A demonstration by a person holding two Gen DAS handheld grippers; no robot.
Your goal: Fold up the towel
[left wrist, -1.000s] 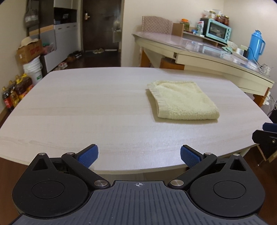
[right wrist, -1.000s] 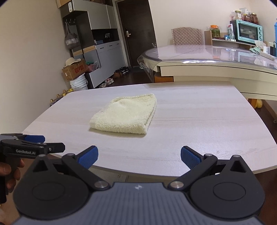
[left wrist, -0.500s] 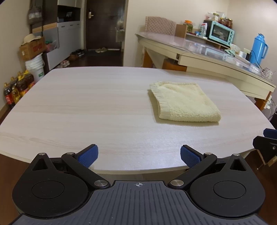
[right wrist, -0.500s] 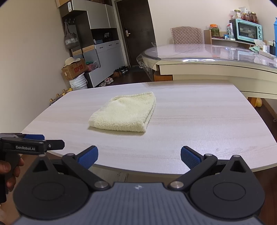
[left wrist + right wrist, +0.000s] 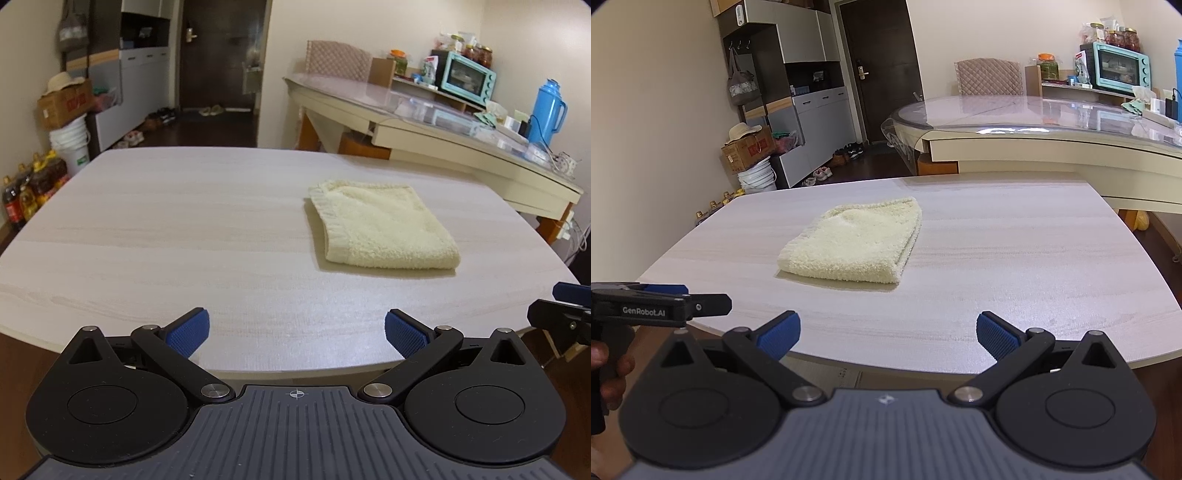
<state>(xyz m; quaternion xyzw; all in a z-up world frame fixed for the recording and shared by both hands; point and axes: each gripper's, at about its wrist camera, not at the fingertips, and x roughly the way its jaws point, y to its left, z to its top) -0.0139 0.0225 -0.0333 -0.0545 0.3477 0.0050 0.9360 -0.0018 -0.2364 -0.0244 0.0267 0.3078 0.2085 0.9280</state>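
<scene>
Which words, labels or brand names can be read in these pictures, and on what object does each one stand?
"GenRobot.AI": white letters on the side of the black left tongs, seen in the right wrist view.
Red print on the brown cardboard box under the straw hat: too blurred to read.
Green mark on the white plastic bucket: too small to read.
Labels on the dark bottles on the floor: too small to read.
The folded pale yellow terry towel bears no text.

Towel [image 5: 382,225] on table [image 5: 166,229]
</scene>
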